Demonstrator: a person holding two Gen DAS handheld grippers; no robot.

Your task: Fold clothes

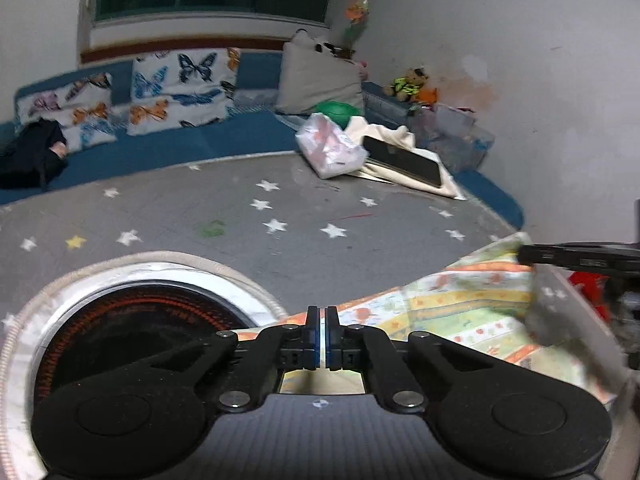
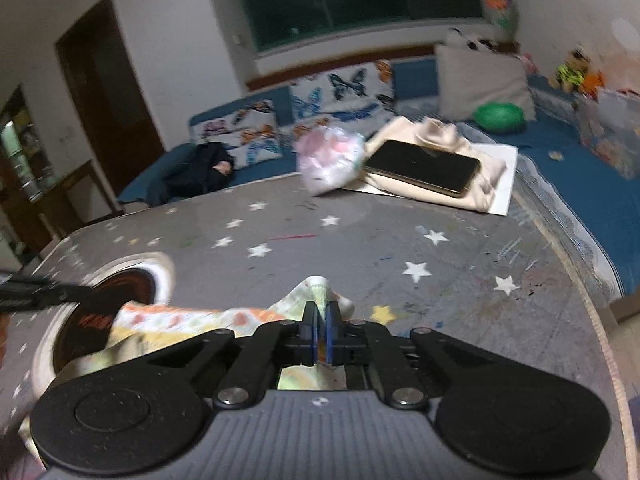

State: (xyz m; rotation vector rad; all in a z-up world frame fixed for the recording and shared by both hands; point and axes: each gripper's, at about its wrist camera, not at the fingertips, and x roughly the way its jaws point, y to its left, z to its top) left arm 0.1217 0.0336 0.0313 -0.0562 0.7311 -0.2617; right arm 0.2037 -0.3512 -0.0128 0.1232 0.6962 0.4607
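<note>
Your left gripper point(image 1: 322, 316) is clamped on the patterned cloth point(image 1: 460, 304) just beside the round burner point(image 1: 132, 320). Your right gripper point(image 2: 321, 312) pinches the cloth's other corner, farther from the burner.

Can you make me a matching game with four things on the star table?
Things:
1. phone
2. patterned cloth
3. ball
4. plastic bag

Descriptions:
A. green, on the blue couch
B. pinched by both grippers
C. lying on a cream cloth
D. crinkly, white and pink

Pairs: 1-C, 2-B, 3-A, 4-D
</note>
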